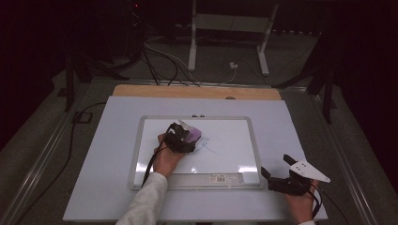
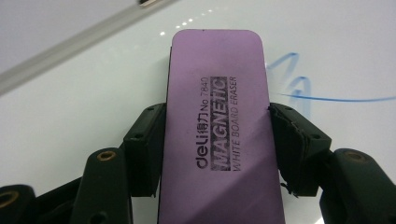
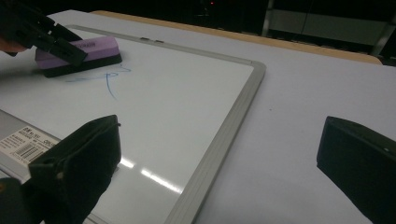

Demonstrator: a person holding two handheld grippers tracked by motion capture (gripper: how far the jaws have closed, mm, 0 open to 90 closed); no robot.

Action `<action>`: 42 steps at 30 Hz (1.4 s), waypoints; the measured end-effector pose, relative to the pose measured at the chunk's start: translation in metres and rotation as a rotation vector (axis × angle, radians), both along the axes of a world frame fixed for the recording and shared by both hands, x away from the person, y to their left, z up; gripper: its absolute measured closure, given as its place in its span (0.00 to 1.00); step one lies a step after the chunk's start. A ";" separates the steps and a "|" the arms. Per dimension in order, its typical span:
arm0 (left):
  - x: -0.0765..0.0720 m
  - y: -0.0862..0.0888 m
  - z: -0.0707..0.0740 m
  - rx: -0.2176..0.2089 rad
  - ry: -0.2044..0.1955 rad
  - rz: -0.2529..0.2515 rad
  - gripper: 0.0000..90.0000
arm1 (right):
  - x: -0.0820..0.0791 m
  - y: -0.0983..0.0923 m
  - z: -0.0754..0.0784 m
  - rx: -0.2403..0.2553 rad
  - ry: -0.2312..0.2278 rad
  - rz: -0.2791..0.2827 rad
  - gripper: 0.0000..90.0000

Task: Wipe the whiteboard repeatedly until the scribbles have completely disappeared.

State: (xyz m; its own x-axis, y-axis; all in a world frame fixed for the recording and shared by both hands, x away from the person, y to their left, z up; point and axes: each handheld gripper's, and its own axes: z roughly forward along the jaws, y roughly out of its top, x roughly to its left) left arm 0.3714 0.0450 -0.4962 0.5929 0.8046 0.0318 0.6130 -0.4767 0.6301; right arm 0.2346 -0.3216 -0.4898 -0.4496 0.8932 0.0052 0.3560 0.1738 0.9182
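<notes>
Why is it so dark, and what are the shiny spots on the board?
High view: the room is dim, so the whiteboard looks brightest. Right gripper view: the streaks near the frame are lamp glare. Left gripper view: small glare dots above the eraser, whose print stays sharp.

Dark room, grey floor w/ loose cables, white-legged stand behind pale table.

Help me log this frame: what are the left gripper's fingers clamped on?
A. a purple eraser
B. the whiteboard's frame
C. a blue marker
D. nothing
A: in the left gripper view the left gripper has its fingers pressed on both sides of the purple eraser, which lies on the whiteboard.
</notes>
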 end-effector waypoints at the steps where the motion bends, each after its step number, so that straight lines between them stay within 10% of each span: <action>1: -0.002 -0.002 0.000 -0.009 0.004 -0.010 0.46 | 0.000 0.000 0.000 0.000 0.001 0.000 0.00; 8: -0.016 -0.018 0.000 0.002 -0.011 -0.096 0.46 | 0.000 0.000 0.000 -0.002 0.001 -0.001 0.00; 16: 0.005 0.000 0.001 0.052 -0.035 0.027 0.46 | 0.000 -0.002 0.000 0.001 0.000 -0.005 0.00; 21: 0.015 0.015 0.000 0.009 -0.004 0.096 0.46 | 0.000 -0.001 0.000 0.001 -0.001 -0.003 0.00; 34: -0.010 -0.022 0.000 0.021 -0.025 -0.017 0.46 | 0.000 0.000 0.000 -0.002 0.001 0.000 0.00; 42: 0.006 -0.009 0.000 0.014 -0.016 0.075 0.46 | 0.000 -0.001 0.000 0.001 0.001 -0.003 0.00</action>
